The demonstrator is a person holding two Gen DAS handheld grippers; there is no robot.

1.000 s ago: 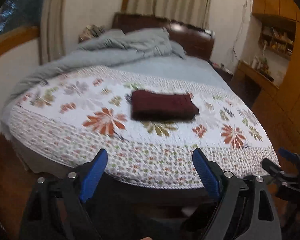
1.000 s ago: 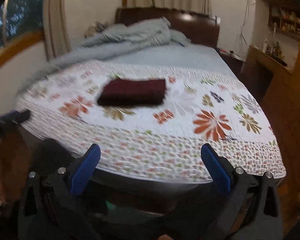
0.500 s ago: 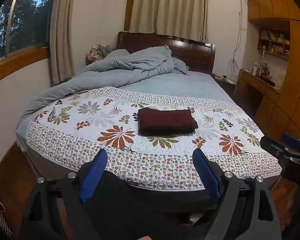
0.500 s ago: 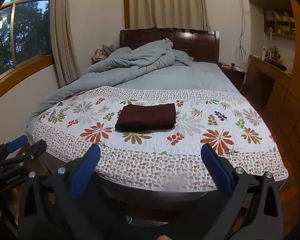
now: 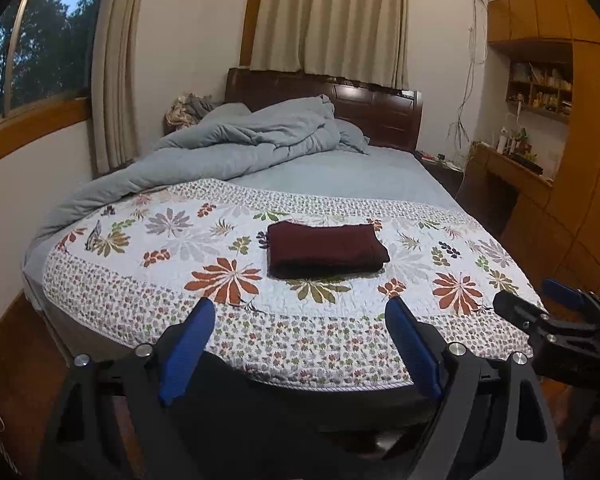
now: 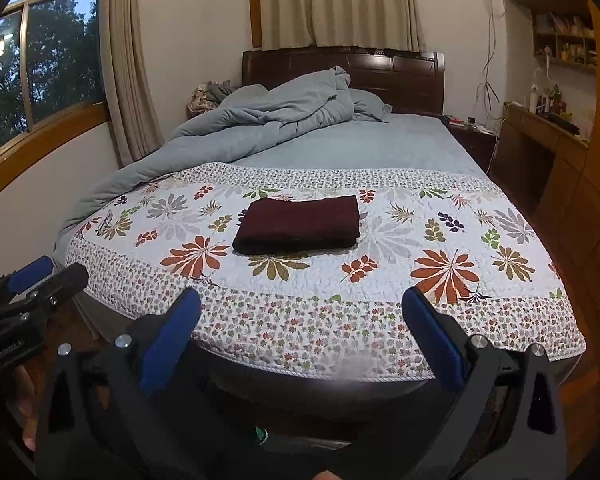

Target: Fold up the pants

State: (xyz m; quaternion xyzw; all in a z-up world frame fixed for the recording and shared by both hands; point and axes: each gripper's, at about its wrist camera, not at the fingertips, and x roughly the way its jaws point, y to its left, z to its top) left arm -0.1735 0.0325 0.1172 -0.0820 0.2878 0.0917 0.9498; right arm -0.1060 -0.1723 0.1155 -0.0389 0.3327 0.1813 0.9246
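Nearest, my left gripper point(image 5: 300, 328) stands wide open with nothing between its blue pads point(image 5: 186, 350); my right gripper point(image 6: 302, 318) is equally spread and empty. Both hover off the foot of the bed point(image 6: 380, 148), well apart from the pants point(image 6: 298, 226). In the right wrist view the left gripper's body bears small white lettering, too blurred to read. The pants lie folded into a dark maroon rectangle, flat on the floral quilt point(image 6: 440, 240), near its middle. Beyond the quilt is a grey-blue sheet, with a rumpled grey duvet point(image 6: 268, 120) heaped towards the dark wooden headboard point(image 6: 400, 76). Behind: beige curtains point(image 6: 332, 4), a window point(image 6: 40, 60) at left, wooden shelves point(image 5: 540, 84) at right.
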